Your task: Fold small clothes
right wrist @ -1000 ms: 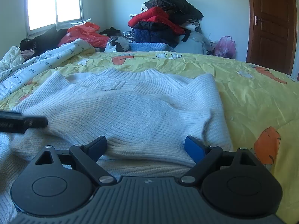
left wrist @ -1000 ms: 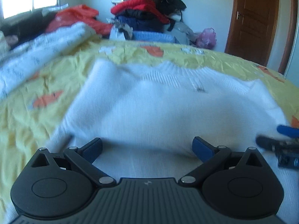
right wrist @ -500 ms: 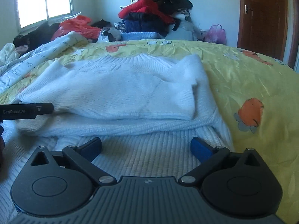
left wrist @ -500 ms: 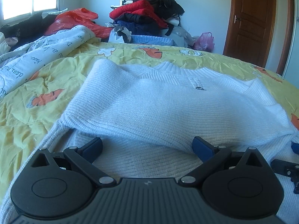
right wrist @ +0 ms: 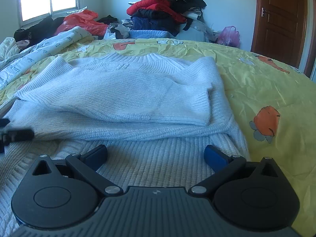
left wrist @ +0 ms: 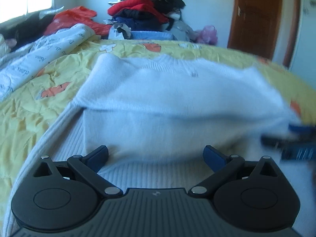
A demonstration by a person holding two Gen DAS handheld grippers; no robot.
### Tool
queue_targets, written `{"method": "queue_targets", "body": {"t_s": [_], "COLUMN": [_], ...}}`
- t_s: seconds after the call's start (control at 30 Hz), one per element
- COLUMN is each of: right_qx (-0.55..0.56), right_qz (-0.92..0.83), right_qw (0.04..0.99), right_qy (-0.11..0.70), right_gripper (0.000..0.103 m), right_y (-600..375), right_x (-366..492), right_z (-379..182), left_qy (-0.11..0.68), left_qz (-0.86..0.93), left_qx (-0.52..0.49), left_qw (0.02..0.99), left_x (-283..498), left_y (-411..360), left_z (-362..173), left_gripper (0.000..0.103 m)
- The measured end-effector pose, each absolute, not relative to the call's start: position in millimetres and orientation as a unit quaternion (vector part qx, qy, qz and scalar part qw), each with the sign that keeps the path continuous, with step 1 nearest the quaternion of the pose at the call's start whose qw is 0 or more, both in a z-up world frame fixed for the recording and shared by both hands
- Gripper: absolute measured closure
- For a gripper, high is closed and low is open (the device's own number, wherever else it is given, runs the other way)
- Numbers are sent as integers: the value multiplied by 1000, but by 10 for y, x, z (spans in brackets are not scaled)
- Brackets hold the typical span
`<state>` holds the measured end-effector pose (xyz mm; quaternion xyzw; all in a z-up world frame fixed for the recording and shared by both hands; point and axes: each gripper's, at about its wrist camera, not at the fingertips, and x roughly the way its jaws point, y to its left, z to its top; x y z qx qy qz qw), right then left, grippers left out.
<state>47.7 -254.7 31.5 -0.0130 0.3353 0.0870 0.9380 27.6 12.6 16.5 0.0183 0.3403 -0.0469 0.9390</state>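
White knit sweater [right wrist: 122, 98] lies flat on the bed [right wrist: 266, 90], spread across its yellow carrot-print quilt, collar toward the far edge and hem at the near edge under both cameras. The right gripper [right wrist: 156, 156] points forward and downward over the ribbed hem, its jaws spread wide with nothing between them, the blue pads clear of the knit. The left gripper [left wrist: 156, 156] hovers the same way over the hem's left part, jaws also wide apart and empty; its view is blurred. Each gripper shows at the edge of the other's view, just beside it. Bare quilt stretches to the sweater's right up to the bed's right edge; a printed white duvet [right wrist: 39, 51] crowds the left edge. The sweater's sleeves are folded inward over the body, making a thicker upper layer that ends short of the hem. A clothes pile [right wrist: 165, 9] stands beyond the far edge.
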Motion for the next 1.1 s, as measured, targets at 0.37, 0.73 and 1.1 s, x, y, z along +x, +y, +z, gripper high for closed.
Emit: {"method": "queue_targets", "body": {"t_s": [0.37,0.73,1.1], "right_qx": [-22,-20,-19], "right_qz": [91,76,74], "right_qw": [937,941,942], "right_qy": [338,329,326], "right_gripper": [2,1,2], "right_y": [-2672,-2660,-2653], "right_x": [-262,-553,-577], "right_z": [339,298,291], "left_qy": [357,345,343], "left_qz": [-28,-28,-21], "left_qx": [22,14,17], "left_qw": [933,938,939], "left_x": [-145,-415,-424], "left_y": [306,369,349], "left_z": [147,80,90], "left_gripper": [0,0,0]}}
